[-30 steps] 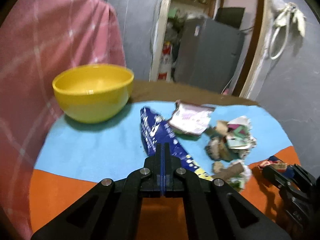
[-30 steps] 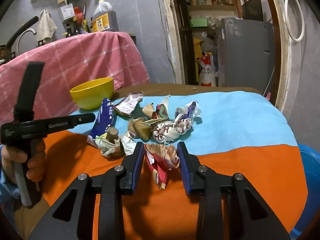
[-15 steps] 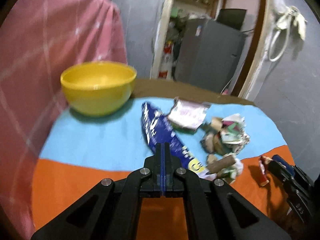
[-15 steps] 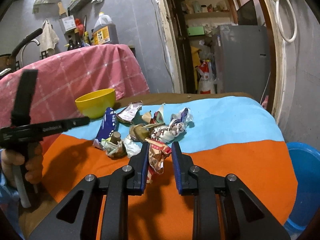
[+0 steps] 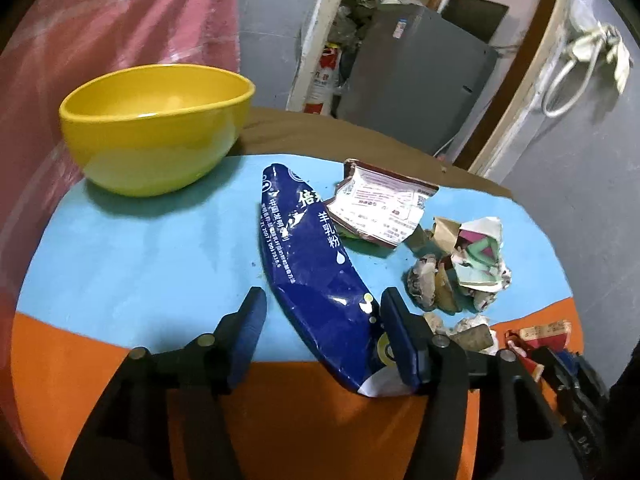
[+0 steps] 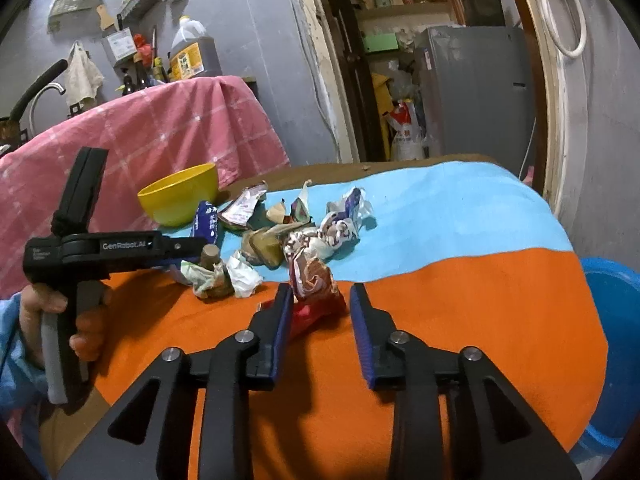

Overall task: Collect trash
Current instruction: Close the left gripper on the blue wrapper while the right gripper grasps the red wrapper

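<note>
Trash lies on the blue and orange cloth-covered table (image 5: pixel 120 264). A long dark blue wrapper (image 5: pixel 308 256) runs back between the fingers of my left gripper (image 5: pixel 323 312). Its jaws are opening and the pads do not press on it. To its right are a maroon and white packet (image 5: pixel 380 208) and crumpled paper wads (image 5: pixel 476 260). My right gripper (image 6: pixel 320 300) straddles a crumpled red-brown wrapper (image 6: pixel 316 280) on the orange part. Its jaws are opening; the right pad stands clear of the wrapper. In the right wrist view a hand holds the left gripper (image 6: pixel 192 250) beside the pile.
A yellow bowl (image 5: pixel 156 128) stands at the table's back left, before a pink checked cloth (image 6: pixel 168 128). A blue bin (image 6: pixel 612 320) sits below the table's right edge. A grey fridge (image 6: pixel 476 92) and a doorway lie behind.
My left gripper went from shut to open and came down closer over the blue wrapper. My right gripper squeezed in on the red-brown wrapper, then widened again.
</note>
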A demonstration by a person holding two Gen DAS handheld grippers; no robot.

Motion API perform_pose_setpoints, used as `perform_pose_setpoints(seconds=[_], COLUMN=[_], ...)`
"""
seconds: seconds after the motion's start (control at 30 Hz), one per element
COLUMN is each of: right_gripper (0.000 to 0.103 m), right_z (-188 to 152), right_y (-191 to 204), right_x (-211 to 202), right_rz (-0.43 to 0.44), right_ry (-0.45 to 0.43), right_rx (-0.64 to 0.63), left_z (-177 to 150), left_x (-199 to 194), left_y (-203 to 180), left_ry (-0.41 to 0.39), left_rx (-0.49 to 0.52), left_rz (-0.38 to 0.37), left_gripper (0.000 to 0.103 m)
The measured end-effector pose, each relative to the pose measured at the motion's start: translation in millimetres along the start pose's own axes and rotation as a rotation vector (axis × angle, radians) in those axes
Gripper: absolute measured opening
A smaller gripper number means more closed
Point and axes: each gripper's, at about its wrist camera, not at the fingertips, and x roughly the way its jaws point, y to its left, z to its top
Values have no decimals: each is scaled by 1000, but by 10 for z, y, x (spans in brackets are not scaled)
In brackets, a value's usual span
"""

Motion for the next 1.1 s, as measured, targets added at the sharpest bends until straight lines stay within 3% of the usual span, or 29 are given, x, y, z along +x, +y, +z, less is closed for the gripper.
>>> perform_pose_setpoints(seconds=[0.1,0.23,0.4,0.5,0.6,0.7,0.9,1.1], right_gripper=[34,43,52,51,24,13,10,11], right_z=[-20,-24,-4,0,-8,-24,9,61], right_y=[3,45,120,138,140,105,4,-75], right_x=[-8,12,105,137,153,132,-82,-170], right_rz=[9,20,18,27,57,76,94,117], right_ry=[1,7,40,51,62,59,-19,-33], right_rx=[-7,-29,-68,-77,-74,-54,-1,27], left_z=[4,-3,-1,-21,-52,-74,-124,-115], left_x=[23,61,59,-10,-123,-307,-665,-729], left_y=[-5,20,10,-44,-117,-186,-440,-668], left_ry=[1,1,8,-16,-55,-120,-237,-257], left_rx=[8,-12,-25,-19,1,26,105,121], left_rz=[13,10,-45,-68,-70,-58,-43,-35], left_gripper=[51,19,1,0,0,0,0,0])
